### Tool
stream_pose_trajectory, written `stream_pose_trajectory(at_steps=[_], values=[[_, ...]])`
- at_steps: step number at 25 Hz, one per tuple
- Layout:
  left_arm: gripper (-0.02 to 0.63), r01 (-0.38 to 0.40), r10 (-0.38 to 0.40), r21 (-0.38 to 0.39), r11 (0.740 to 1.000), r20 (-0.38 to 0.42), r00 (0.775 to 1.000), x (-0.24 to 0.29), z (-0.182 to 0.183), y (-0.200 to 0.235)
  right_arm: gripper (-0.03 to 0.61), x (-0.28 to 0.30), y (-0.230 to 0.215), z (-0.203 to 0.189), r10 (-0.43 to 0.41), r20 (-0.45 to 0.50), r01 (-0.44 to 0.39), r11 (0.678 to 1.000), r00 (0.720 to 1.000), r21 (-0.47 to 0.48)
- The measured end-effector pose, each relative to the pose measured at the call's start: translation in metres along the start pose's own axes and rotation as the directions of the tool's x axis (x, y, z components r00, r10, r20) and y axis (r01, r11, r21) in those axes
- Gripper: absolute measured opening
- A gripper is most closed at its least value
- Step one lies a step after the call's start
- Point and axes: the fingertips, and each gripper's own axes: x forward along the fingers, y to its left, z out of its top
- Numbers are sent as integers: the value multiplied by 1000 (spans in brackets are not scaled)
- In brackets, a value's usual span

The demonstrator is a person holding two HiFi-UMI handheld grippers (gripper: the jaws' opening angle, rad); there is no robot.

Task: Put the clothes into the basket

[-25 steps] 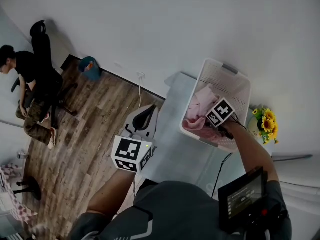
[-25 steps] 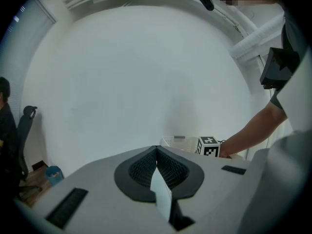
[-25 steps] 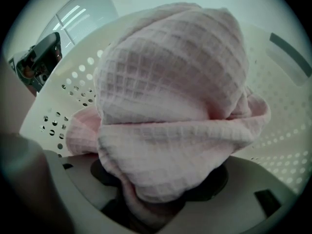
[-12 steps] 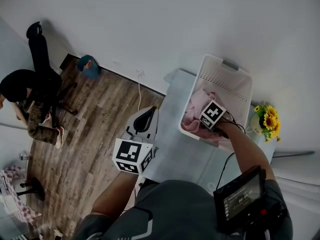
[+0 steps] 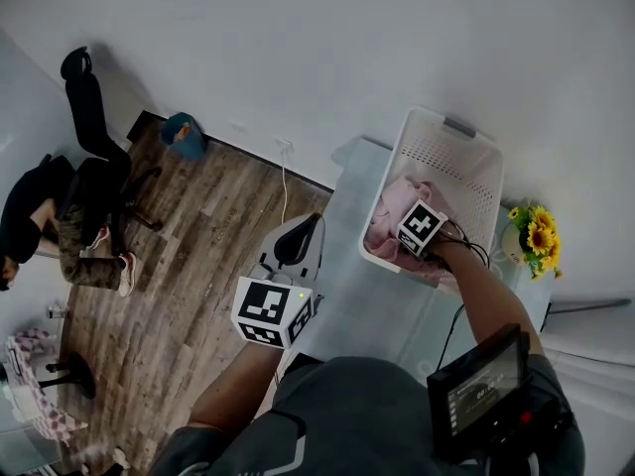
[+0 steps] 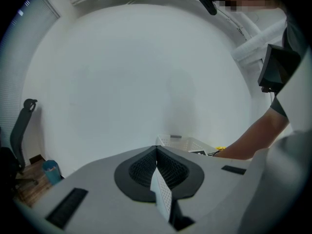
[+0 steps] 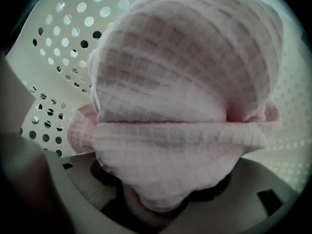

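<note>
Our right tongs (image 7: 156, 204), clamped on the pink cloth (image 7: 185, 82), have sunk into the basket (image 5: 466, 162) at two o'clock; we judge that release comes next. Left tongs (image 6: 157, 167) are together, empty.

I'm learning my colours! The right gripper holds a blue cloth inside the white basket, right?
Not quite: the cloth is pink, not blue. The right gripper does hold it inside the white basket; the right gripper view shows it.

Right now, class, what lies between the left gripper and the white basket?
Only a bare stretch of the pale table, seen in the head view between left gripper and basket.
</note>
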Motion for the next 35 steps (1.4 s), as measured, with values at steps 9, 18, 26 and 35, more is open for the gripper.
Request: stream_pose_trajectory(at_steps=[9,18,26,35], values=[[9,-3,2,35,999,28,1000,-27,14,-17,374,-4,-1,-2,-9,33,9,1000,999,14],[9,-1,-2,46,999,63,998,-45,22,-36,422,-57,-7,18,-140,194,140,990,971,15],[9,30,-41,88,996,127,991,-63,40,-86,420,-165,8,37,-205,441,222,975,874,14],[9,0,-19,120,993,156,988,-94,49,-141,419,-275,59,-7,-202,695,221,973,690,64]])
